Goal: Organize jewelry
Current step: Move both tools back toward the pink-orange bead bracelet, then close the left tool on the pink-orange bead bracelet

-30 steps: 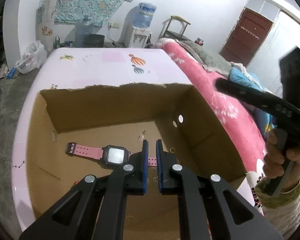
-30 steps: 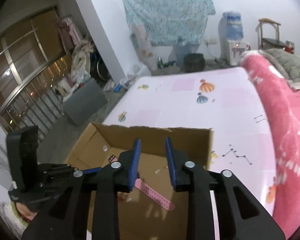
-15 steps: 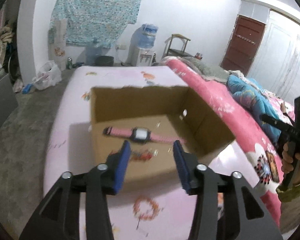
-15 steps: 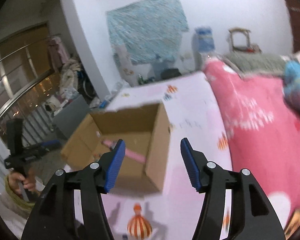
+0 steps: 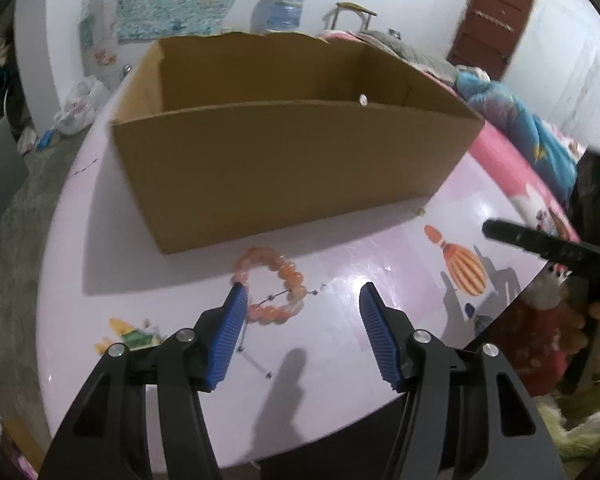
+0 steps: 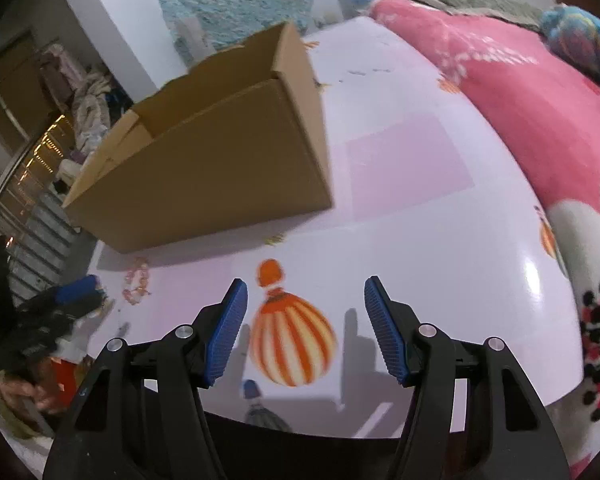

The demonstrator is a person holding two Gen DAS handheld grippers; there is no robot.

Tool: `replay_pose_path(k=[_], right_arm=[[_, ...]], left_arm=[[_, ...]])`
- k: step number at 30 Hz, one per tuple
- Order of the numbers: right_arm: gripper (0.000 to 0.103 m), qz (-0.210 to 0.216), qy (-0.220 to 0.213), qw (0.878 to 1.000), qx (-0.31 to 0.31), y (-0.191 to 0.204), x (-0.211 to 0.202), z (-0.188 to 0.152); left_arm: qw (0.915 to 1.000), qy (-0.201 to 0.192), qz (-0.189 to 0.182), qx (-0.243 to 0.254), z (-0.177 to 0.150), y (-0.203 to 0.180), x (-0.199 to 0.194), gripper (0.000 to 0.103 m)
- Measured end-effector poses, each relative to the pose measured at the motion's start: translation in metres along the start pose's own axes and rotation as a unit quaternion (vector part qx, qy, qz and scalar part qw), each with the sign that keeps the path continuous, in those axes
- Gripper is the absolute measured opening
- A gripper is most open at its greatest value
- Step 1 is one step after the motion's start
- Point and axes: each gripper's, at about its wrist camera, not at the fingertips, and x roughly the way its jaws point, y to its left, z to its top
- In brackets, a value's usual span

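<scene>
Jewelry, an orange bead bracelet (image 5: 274, 286), is seen lying on the pink surface (image 5: 380, 264) just near of the cardboard box (image 5: 284, 168). The left tool (image 5: 302, 300) is opening, its left pad beside the bracelet, nothing gripped. The right tool (image 6: 304, 294) is spread over a printed balloon (image 6: 292, 340), empty

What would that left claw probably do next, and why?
Probably ease forward and down over the bracelet. The left gripper is empty, its jaws opening, and the orange bead bracelet lies on the table just ahead of its left finger, outside the box. It would need to centre on the beads before closing.
</scene>
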Motion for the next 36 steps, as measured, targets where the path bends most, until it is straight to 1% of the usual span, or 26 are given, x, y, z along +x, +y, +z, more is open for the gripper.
replay_pose_path(k=[2,7,10,13,14,16,19,22,24,26,28,29,32,36], right_arm=[[0.058,0.001,-0.007,1.000,-0.005,0.004,-0.002,0.002],[0.057,0.000,-0.021,0.999,-0.026,0.010,0.006,0.006],[0.053,0.002,-0.024,0.999,-0.036,0.013,0.014,0.010],[0.049,0.003,-0.024,0.999,-0.046,0.016,0.026,0.012],[0.048,0.002,-0.023,0.999,-0.049,0.017,0.029,0.013],[0.043,-0.005,-0.022,0.998,-0.058,0.020,0.037,0.013],[0.037,-0.017,-0.022,0.997,-0.076,0.025,0.047,0.015],[0.032,-0.030,-0.020,0.995,-0.096,0.029,0.055,0.015],[0.025,-0.037,-0.016,0.993,-0.107,0.033,0.060,0.015],[0.020,-0.047,-0.019,0.992,-0.119,0.036,0.062,0.013],[0.010,-0.057,-0.020,0.990,-0.129,0.038,0.062,0.012],[0.004,-0.059,-0.021,0.989,-0.130,0.038,0.062,0.012],[0.000,-0.047,-0.021,0.992,-0.119,0.033,0.059,0.013],[0.000,-0.028,-0.023,0.994,-0.099,0.025,0.050,0.012]], left_arm=[[0.9999,0.002,0.011,0.008,0.002,-0.003,0.010,0.057],[0.9990,0.021,0.040,0.000,0.006,-0.004,0.035,0.040],[0.9983,0.023,0.054,0.001,0.006,-0.005,0.042,0.035],[0.9973,0.018,0.069,0.015,0.005,-0.006,0.043,0.029],[0.9971,0.016,0.072,0.017,0.006,-0.007,0.044,0.028],[0.9971,0.014,0.072,0.018,0.007,-0.006,0.043,0.022],[0.9971,0.012,0.074,0.017,0.008,-0.004,0.044,0.015],[0.9973,0.010,0.072,0.013,0.009,0.000,0.045,0.010],[0.9976,0.010,0.068,0.010,0.009,0.002,0.044,0.010],[0.9977,0.009,0.066,0.010,0.008,0.004,0.044,0.010],[0.9976,0.008,0.067,0.013,0.008,0.003,0.043,0.010],[0.9976,0.007,0.068,0.014,0.007,0.003,0.043,0.010],[0.9975,0.006,0.068,0.018,0.007,0.002,0.044,0.010],[0.9980,0.004,0.062,0.016,0.008,0.004,0.042,0.009]])
